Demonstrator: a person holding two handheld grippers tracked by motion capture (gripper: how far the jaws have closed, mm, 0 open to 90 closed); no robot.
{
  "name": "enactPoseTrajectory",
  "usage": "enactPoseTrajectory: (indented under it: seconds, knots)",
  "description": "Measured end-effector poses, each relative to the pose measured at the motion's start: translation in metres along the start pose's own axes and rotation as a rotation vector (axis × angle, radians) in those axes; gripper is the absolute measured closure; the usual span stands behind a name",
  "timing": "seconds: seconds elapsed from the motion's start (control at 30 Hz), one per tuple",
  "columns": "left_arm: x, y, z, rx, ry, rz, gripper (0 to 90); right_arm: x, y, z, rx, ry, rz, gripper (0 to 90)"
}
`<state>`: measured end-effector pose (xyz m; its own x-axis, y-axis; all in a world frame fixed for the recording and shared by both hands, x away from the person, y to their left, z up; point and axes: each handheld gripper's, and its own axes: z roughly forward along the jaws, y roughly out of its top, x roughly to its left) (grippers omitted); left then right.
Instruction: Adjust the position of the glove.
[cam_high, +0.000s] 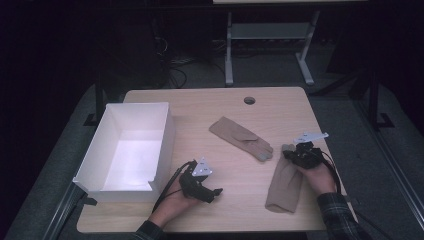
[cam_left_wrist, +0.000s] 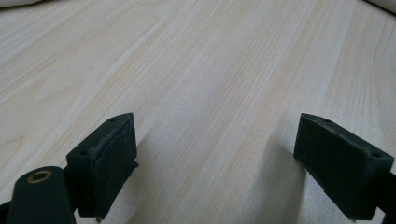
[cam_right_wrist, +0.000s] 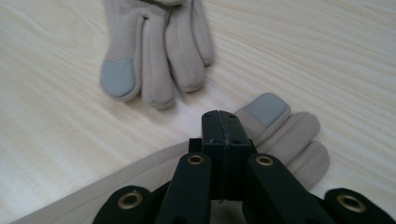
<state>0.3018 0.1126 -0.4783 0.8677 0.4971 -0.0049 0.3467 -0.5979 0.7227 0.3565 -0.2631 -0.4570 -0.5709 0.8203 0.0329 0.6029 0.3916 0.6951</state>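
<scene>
Near glove (cam_high: 285, 186) is seen lower right of the high view, flat on the table (cam_high: 235, 210). Right gripper (cam_high: 294, 154) is held over its finger end, jaws pressed together; nothing clearly pinched. Far glove (cam_high: 240, 137) lies mid-frame, just beyond. Left gripper (cam_high: 215, 194), lower centre, is spread wide over bare wood. White box (cam_high: 165, 145) is at left.

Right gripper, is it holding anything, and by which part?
The right gripper has its jaws shut over the nearer glove, near its fingers; whether cloth is pinched between them cannot be told. The left gripper stands open over bare table.
</scene>
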Motion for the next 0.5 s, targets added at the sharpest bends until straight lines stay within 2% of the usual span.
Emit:
enactPoseTrajectory:
  seconds: [0.07, 0.17, 0.23, 0.5]
  knots:
    - [0.000, 0.000, 0.000, 0.000, 0.000, 0.000, 12.5, -0.001, 0.000, 0.002, 0.000, 0.001, 0.000, 90.0]
    - [0.000, 0.000, 0.000, 0.000, 0.000, 0.000, 12.5, -0.003, 0.002, 0.012, 0.030, 0.025, 0.004, 90.0]
    - [0.000, 0.000, 0.000, 0.000, 0.000, 0.000, 12.5, -0.003, 0.003, 0.014, 0.030, 0.025, 0.001, 90.0]
    - [0.000, 0.000, 0.000, 0.000, 0.000, 0.000, 12.5, 0.003, 0.010, 0.022, 0.026, 0.078, -0.027, 90.0]
